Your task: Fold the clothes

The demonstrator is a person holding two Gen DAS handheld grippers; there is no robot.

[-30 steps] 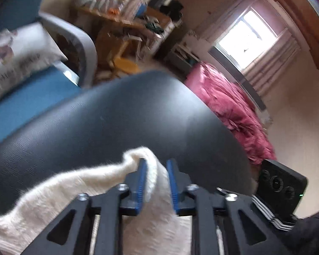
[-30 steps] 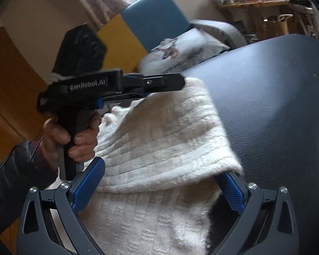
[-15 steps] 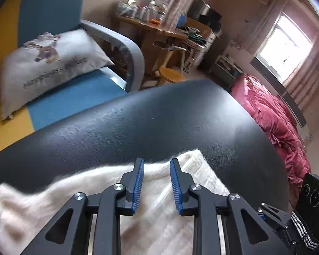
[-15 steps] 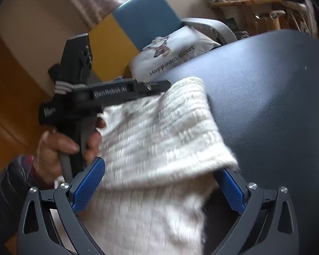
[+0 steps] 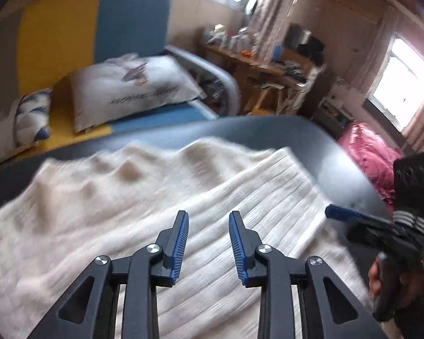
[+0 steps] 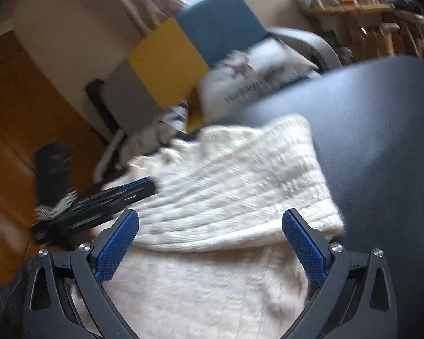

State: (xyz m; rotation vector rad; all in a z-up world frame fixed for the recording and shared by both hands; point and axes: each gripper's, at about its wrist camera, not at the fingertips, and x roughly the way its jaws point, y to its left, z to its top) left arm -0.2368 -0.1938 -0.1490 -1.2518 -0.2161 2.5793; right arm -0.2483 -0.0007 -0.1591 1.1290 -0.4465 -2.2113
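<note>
Now you are holding your left gripper (image 5: 208, 223), jaws just opened and empty, over the folded cream knitted sweater (image 5: 161, 197) on the black padded table (image 6: 381, 141); your right gripper (image 6: 210, 226) is gaping wide at its near edge.

The left gripper (image 5: 208, 227), lower centre of its view, has just been opening, nothing between its jaws; the right gripper (image 6: 210, 227) gapes wide.

Nothing can be read: the dark lettering on the white pillow (image 5: 132, 90) is too blurred.
</note>
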